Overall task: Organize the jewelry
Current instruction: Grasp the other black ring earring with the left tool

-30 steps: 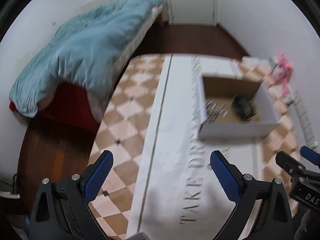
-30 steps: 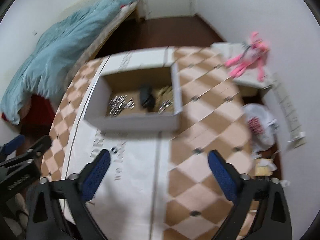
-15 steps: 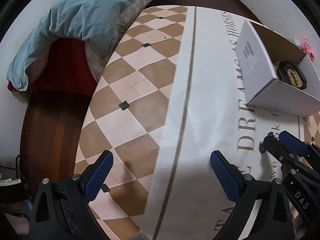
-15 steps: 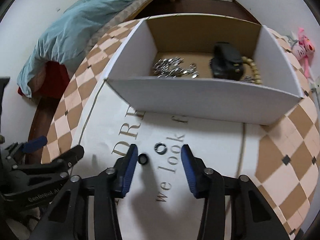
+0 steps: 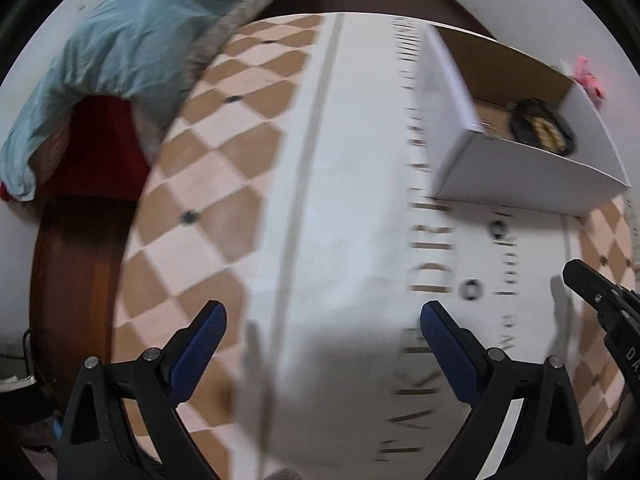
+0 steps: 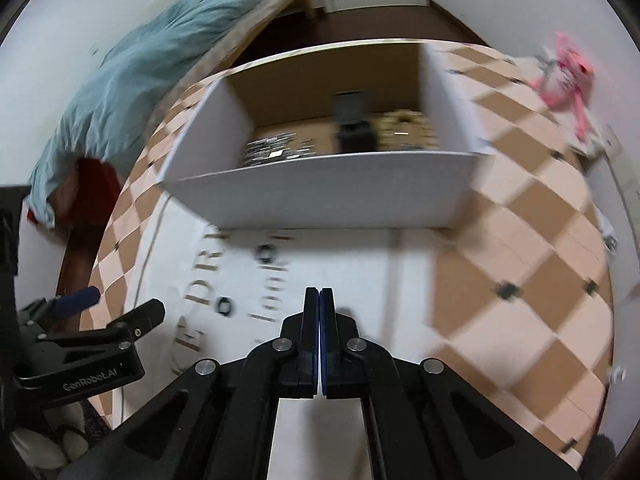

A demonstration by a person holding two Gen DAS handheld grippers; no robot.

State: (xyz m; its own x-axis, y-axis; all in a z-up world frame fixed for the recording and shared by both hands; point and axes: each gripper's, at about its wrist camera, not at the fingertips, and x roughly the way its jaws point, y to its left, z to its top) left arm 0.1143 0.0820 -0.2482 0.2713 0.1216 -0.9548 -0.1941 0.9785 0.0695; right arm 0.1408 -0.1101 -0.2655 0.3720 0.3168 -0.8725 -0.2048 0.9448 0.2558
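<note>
A home bedroom is shown: a bed (image 5: 132,40) with a blue duvet (image 6: 160,52) is seen beyond the tabletop's (image 5: 224,128) far left corner.

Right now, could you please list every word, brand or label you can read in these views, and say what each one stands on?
"GenRobot.AI": side of the left gripper, seen from the right wrist.
"DA", cut off at the frame edge: body of the right gripper.
"TAKE" and "DR": blurred gold print on the tablecloth, with "we look" beside it; the rest is unreadable.
The box shows no readable text.
</note>
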